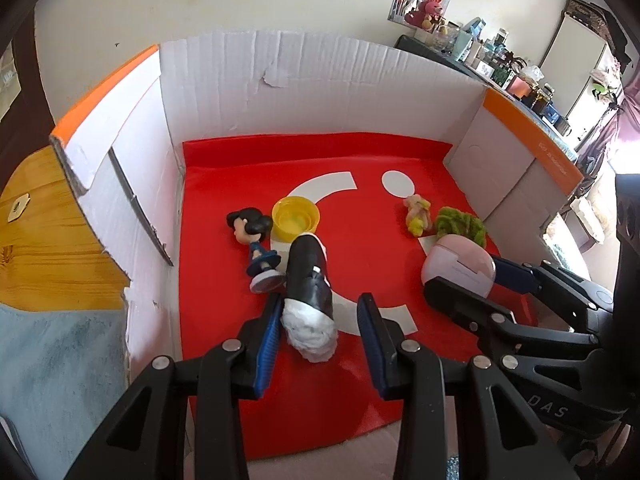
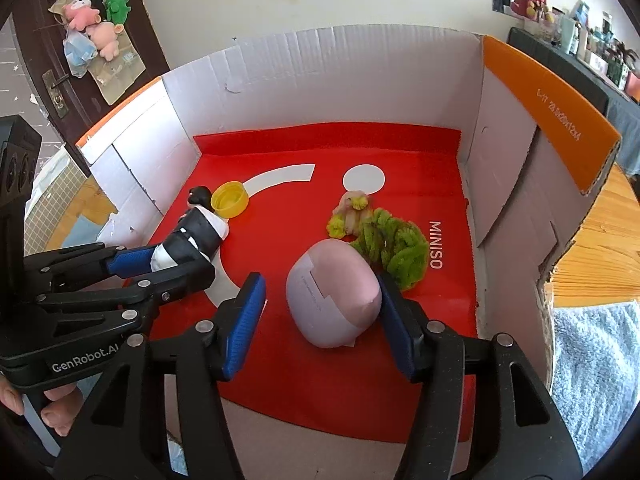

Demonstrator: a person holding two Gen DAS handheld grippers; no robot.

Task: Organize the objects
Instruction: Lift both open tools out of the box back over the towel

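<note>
Here we cannot settle what the black-and-white object [image 1: 310, 300] really is: a black body with a white stuffed end and a small white tag, lying lengthwise between the blue pads of the left gripper [image 1: 320, 316]. The fingers stand spread, the left pad touching or just beside it, the right pad apart. In the right wrist view that gripper hides its near end. The right gripper [image 2: 320, 304] is likewise spread around a pink case [image 2: 334, 294]; its right pad sits against the case's side, its left pad well clear. Faint print on the case is too small to read.

Behind the black object a figurine [image 1: 256, 246] with dark hair lies tipped over, its round base toward us, touching or nearly touching the black object. A yellow cap [image 1: 295, 222], open side up, sits just beside its head. In the right wrist view only the figurine's dark hair shows. A green fuzzy piece [image 2: 390, 246] lies just behind the pink case, and a small pale toy with yellow-green tufts [image 2: 351, 210] beyond it; we cannot make out its shape.

Everything rests on a red mat [image 2: 400, 340] with white shapes and the word MINISO, laid inside a white cardboard box [image 1: 320, 92] with orange flap edges. The box stands on a wooden table [image 1: 44, 240], with a pale blue towel [image 2: 596, 376] alongside. A cluttered shelf [image 1: 504, 68] lines the far wall, and plush toys [image 2: 96, 24] hang on a dark door.
</note>
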